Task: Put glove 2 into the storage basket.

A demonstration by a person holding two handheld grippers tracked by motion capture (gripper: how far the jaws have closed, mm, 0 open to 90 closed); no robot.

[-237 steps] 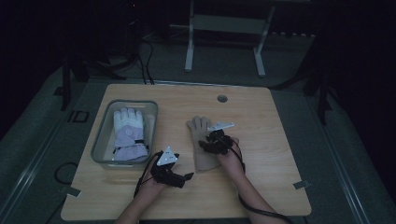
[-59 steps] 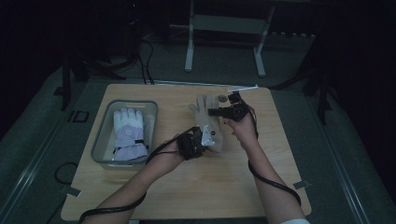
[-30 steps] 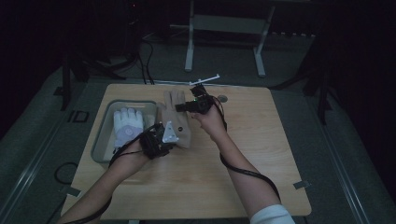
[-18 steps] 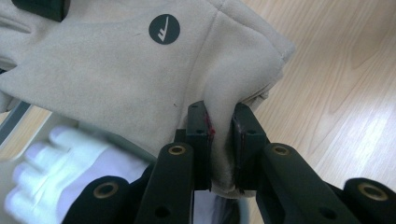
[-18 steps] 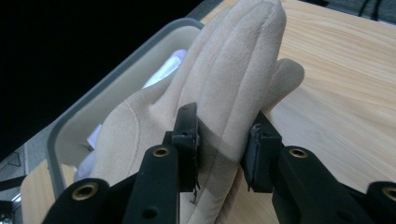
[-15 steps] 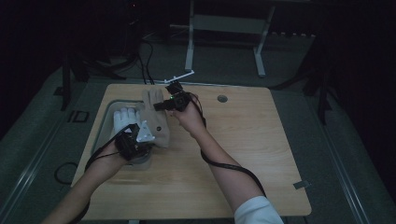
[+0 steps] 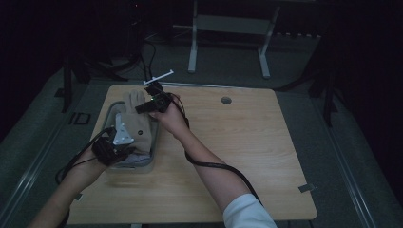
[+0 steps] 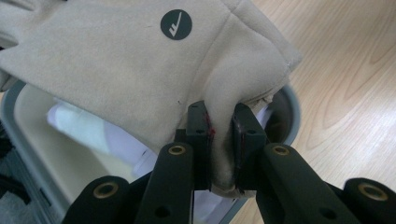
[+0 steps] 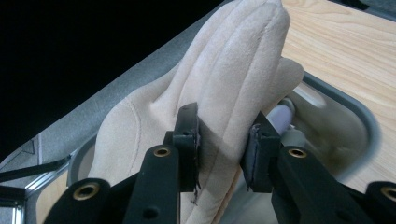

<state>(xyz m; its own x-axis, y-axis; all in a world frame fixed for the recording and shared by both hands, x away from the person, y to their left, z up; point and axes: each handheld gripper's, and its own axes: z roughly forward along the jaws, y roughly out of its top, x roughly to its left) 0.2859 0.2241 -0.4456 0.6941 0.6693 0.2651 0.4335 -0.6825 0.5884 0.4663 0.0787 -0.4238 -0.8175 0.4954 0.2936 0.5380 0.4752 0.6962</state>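
Note:
A beige glove point(image 7: 139, 124) hangs stretched over the grey bin point(image 7: 108, 119) at the table's left. My left gripper point(image 7: 115, 146) is shut on its cuff edge point(image 8: 223, 154), and a round dark logo point(image 8: 176, 24) shows on the glove's back. At the far end, my right gripper point(image 7: 148, 103) is shut on the glove's fingers point(image 9: 224, 116). Under the beige glove, a white glove point(image 8: 100, 135) lies in the bin point(image 8: 28, 154). Part of the bin's rim point(image 9: 359, 116) shows beyond the beige fingers.
The wooden table point(image 7: 247, 142) stretches bare to the right of the bin, with a small round hole point(image 7: 226, 100) near its far edge. A metal stand point(image 7: 228, 28) is on the floor behind the table. Cables trail from both grippers.
Both grippers have carried the beige glove from the table's middle leftward to above the bin, holding cuff and fingers throughout.

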